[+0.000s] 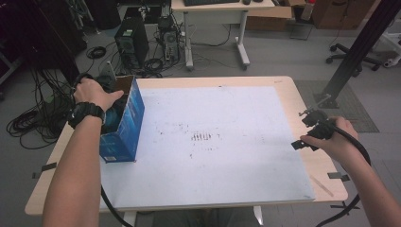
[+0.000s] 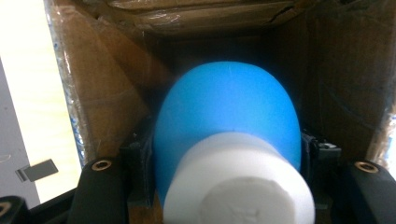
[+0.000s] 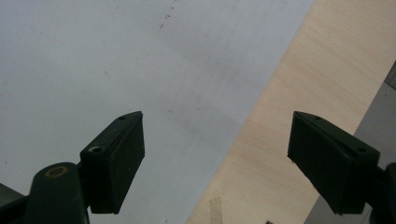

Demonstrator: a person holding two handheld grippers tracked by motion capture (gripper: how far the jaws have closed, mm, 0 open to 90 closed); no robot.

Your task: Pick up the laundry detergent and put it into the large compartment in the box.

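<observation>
At the bench's right edge, the right gripper [image 3: 215, 161] hangs over the white sheet [image 1: 227, 142] with jaws spread wide and empty. At the left edge, the left gripper [image 2: 226, 154] reaches inside the blue carton [image 1: 125, 125], clenched on a blue bulb [image 2: 229, 112] with a white neck [image 2: 238, 182].

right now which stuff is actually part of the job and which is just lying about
In the job:
- blue and white object, held in the left claw
- blue cardboard box

Lying about:
- white mat
- computer tower
- floor cables
- right claw, open, idle
</observation>
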